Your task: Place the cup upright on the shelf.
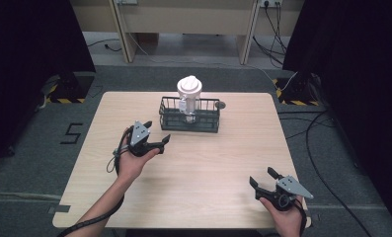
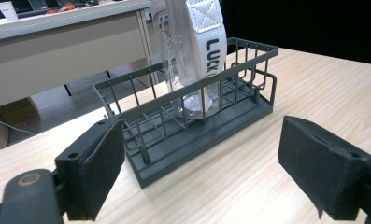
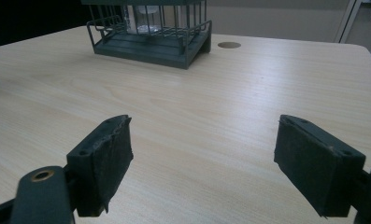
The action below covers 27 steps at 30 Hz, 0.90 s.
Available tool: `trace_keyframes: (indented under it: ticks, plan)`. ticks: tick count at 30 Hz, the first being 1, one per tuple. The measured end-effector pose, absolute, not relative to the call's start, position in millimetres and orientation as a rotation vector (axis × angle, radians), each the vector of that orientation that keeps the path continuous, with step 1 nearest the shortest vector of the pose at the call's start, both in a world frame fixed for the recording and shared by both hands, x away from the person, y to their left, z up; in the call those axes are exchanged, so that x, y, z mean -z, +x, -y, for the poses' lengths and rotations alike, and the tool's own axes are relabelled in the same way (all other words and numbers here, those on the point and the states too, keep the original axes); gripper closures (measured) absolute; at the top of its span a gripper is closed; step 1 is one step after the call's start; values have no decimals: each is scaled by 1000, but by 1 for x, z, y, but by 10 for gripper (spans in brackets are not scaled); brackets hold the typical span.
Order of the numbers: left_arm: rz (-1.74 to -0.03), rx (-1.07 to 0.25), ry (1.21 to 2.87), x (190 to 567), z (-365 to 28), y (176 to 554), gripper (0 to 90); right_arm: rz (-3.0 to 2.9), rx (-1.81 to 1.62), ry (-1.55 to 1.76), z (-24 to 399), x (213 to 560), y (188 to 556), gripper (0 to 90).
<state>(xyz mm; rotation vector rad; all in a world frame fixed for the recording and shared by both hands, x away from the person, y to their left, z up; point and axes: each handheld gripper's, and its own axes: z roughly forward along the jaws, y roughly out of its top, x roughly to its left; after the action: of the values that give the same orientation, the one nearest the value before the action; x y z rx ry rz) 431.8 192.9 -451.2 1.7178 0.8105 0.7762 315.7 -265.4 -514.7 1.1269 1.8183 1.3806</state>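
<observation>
Table (image 1: 193,168), light wood, carrying one dark wire basket (image 1: 189,114) at its far middle; a small round hole (image 1: 220,104) lies in the tabletop just beside the basket's right end. A clear bottle (image 1: 189,96) with a white lid and a white lettered strap stands upright inside the basket, its base on the basket floor and its upper half rising well above the rim.

Left gripper (image 1: 160,142): held near the basket's front left corner, pointing toward it, apart from the wire. In the left gripper view the jaws stand wide open on either side of the basket (image 2: 197,126) and bottle (image 2: 192,51), holding and touching nothing.

Right gripper (image 1: 263,177): low at the near right edge of the table, well apart from the basket. Its jaws are likewise wide open and empty, with bare table between the pads (image 3: 110,163).

Risks, as judged: the bottle is tall and smooth, so a grip taken high or off-centre could tip it against the wire. A pad may catch the basket rim on approach and drag the light basket along. The loose strap could be pinched instead of the body, letting the bottle slip.
</observation>
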Motion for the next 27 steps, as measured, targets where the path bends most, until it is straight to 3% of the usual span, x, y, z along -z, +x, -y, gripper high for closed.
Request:
trace_keyframes:
  ticks: [27]
  plan:
    - [-871,-780,1716,475,-249,375,143,-1820,-1376,1125,264,515,315,196]
